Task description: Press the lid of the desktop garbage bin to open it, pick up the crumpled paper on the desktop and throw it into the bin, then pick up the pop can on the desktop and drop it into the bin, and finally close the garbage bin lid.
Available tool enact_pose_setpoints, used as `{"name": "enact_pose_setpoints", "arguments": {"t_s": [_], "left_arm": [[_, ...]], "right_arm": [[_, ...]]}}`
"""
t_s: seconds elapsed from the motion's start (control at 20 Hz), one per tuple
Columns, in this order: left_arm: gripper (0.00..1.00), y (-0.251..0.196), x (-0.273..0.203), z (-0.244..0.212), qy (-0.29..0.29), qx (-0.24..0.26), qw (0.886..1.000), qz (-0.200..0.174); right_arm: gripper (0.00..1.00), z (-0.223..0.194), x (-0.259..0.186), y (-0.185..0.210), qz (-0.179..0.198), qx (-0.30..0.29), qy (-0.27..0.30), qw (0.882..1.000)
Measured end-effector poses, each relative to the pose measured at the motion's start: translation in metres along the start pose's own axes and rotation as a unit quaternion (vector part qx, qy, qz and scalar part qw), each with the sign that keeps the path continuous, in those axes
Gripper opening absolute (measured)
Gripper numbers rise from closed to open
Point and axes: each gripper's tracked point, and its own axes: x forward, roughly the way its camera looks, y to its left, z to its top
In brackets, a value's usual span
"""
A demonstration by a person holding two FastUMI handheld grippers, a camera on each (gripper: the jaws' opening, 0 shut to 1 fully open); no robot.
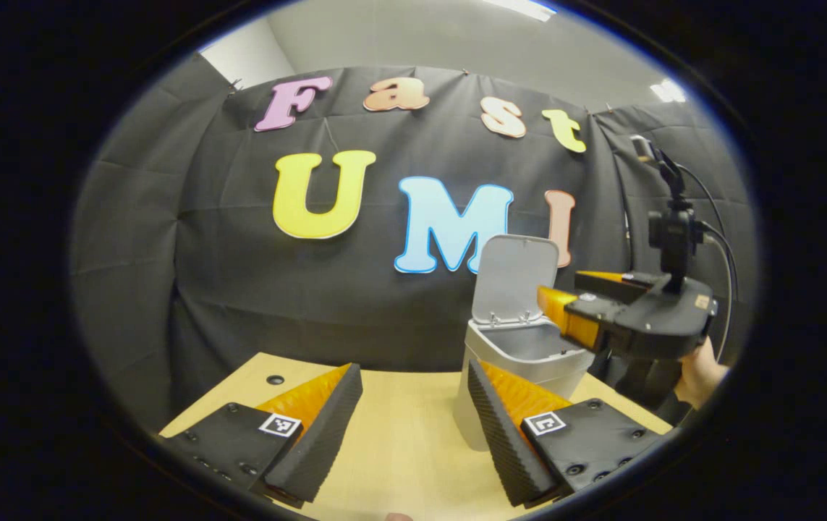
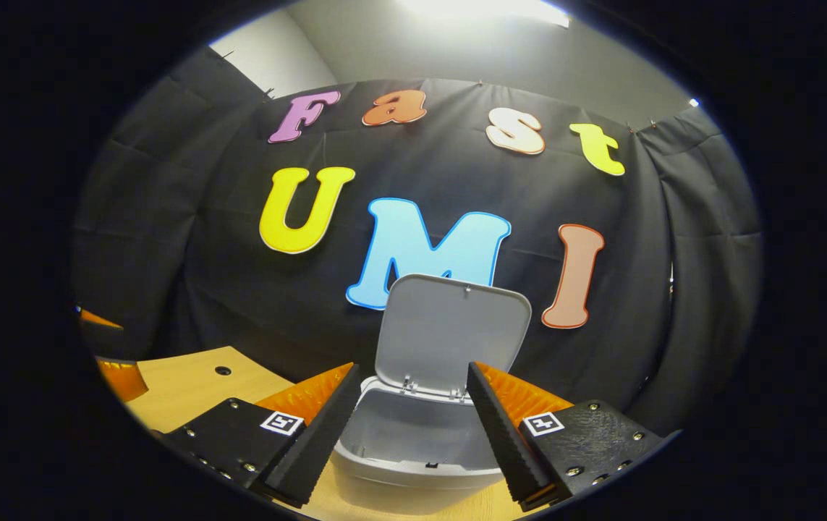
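Bin [image 2: 413,441] sits on desk [image 1: 399,434], lid [image 2: 453,333] upright, interior apparently empty. Right gripper [image 2: 407,427] hovers above opening, left gripper [image 1: 413,423] alongside; both spread wide, holding nothing. Next: locate paper, approach from above, pinch centrally.

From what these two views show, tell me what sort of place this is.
Probably a recording booth rather than a home: black cloth walls it in, a light wood table holds a small bin with its lid up, and a cabled camera rides on the right gripper.
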Motion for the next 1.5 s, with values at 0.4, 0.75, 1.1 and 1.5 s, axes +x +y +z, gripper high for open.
{"name": "enact_pose_setpoints", "arguments": {"t_s": [0.4, 0.75, 1.1, 1.5], "left_arm": [[0.96, 0.012, 0.014, 0.005, -0.008, 0.007, 0.999, -0.049], [0.96, 0.026, 0.034, 0.010, -0.004, -0.010, 0.999, -0.050], [0.96, 0.030, 0.043, 0.010, 0.000, -0.021, 0.999, -0.041], [0.97, 0.046, 0.044, 0.003, 0.004, -0.036, 0.999, -0.027]], "right_arm": [[0.94, 0.050, 0.051, -0.036, -0.053, 0.002, 0.000, 0.999], [0.94, 0.076, 0.108, -0.051, -0.072, -0.015, -0.009, 0.997], [0.94, 0.080, 0.153, -0.050, -0.067, 0.000, -0.006, 0.998], [0.95, 0.071, 0.158, -0.050, -0.054, 0.044, 0.020, 0.997]]}}
